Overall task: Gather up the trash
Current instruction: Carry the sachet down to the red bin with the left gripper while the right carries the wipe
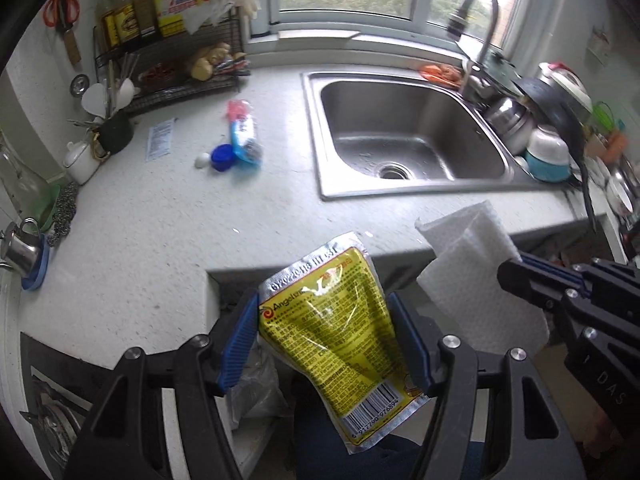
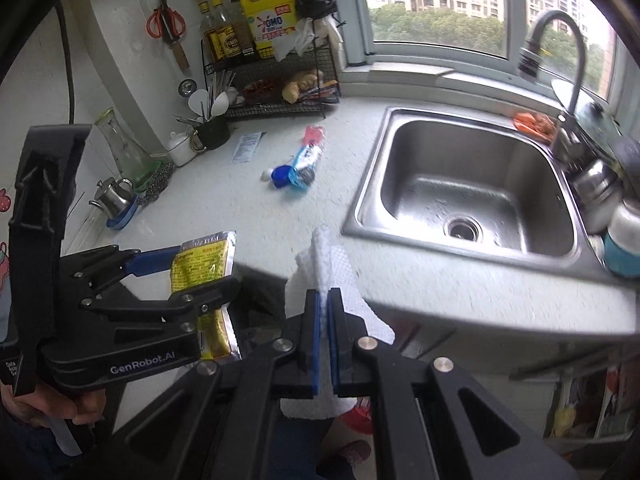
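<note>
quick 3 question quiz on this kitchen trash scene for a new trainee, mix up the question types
1. True or false: the left gripper holds a yellow foil packet.
2. What is clamped in the right gripper?
A. a blue bottle cap
B. a white paper towel
C. red scissors
3. Fill in: the blue cap and blue wrapper lie on the countertop to the ____ of the sink, as the left wrist view shows it.

Key: 1 true; 2 B; 3 left
</note>
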{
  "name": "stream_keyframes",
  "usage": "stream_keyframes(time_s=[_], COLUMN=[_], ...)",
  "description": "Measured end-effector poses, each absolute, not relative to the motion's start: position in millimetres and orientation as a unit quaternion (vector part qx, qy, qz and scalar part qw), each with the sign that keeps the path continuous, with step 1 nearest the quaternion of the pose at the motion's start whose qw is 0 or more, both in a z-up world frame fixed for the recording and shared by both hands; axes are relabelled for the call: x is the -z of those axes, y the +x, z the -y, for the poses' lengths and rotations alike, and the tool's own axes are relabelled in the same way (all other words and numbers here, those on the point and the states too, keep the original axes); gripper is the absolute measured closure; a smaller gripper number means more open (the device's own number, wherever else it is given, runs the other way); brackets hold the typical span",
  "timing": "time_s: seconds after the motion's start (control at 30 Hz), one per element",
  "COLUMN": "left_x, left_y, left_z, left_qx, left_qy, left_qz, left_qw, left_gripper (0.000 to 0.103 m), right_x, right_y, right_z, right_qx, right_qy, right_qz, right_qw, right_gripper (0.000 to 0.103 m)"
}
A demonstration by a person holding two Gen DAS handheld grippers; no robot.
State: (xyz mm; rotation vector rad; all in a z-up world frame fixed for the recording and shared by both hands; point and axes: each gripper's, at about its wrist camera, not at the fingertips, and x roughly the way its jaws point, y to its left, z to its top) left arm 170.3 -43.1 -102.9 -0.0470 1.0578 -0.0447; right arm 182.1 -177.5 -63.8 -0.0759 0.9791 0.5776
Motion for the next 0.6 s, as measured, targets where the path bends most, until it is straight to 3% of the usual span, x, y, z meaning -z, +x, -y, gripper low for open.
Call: stream_keyframes(time_s=[0.33,0.6], left_x=[159.5,222.3], left_y=[157.9,159.4], left_z=[96.3,122.3], left_qx=[0.075,0.096], left_qy=[0.006,0.036], left_qz=[-0.554,-0.593], left_qw=[0.829,0.798], left_gripper=[0.040,0.040], right_x=[107.8,175.0], right_y=[150.4,145.0], right_z=[226.9,257.3], right_qx=[-0.219,-0.168], right_qy=[-0.003,0.014], right_qz=[-0.511,-0.554], right_qw=[0.831,0.815], right_gripper=[0.099,0.099])
